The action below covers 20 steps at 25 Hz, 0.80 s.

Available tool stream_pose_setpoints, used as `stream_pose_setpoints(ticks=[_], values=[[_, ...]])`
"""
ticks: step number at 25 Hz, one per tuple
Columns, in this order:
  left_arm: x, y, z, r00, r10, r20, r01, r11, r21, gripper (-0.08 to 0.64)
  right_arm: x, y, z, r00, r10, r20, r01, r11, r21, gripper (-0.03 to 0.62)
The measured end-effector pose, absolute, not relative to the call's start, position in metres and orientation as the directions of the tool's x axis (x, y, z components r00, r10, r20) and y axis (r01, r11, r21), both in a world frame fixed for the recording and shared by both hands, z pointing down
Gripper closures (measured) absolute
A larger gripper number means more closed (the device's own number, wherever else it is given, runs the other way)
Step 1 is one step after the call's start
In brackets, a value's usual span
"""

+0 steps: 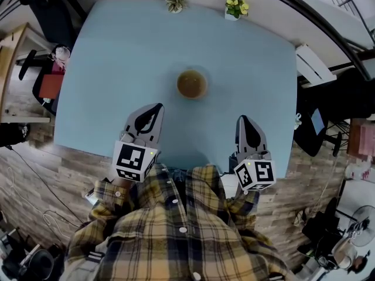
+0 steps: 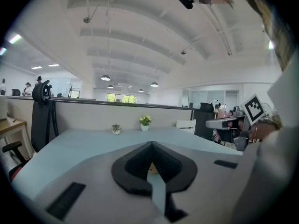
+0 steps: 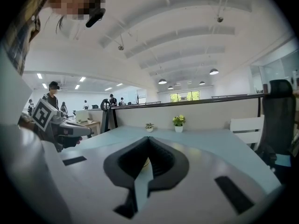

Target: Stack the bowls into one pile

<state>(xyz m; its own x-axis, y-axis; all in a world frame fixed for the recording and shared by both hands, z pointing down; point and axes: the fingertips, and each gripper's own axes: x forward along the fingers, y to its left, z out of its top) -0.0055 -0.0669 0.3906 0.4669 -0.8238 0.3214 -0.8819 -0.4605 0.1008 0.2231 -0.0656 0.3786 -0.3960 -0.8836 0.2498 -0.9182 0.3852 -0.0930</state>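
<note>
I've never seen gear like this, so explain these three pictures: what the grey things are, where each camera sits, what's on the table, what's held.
A person holds a gripper in each hand: the left gripper and the right gripper. One picture looks down from a head camera; the other two come from cameras riding on each gripper. On the blue table stand a brown bowl and, at the far edge, a small green plant and a yellow-flowered plant. Both grippers are shut and hold nothing.
</note>
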Motion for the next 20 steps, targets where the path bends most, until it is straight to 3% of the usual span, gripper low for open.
stream_pose_setpoints(ticks=[20], values=[[-0.0148,-0.0740,0.3964,0.463,-0.821,0.334,-0.884,-0.456,0.105,0.569,0.2185,-0.0736,0.3852,-0.372,-0.886,0.275,-0.928,0.365,-0.080,0.591]])
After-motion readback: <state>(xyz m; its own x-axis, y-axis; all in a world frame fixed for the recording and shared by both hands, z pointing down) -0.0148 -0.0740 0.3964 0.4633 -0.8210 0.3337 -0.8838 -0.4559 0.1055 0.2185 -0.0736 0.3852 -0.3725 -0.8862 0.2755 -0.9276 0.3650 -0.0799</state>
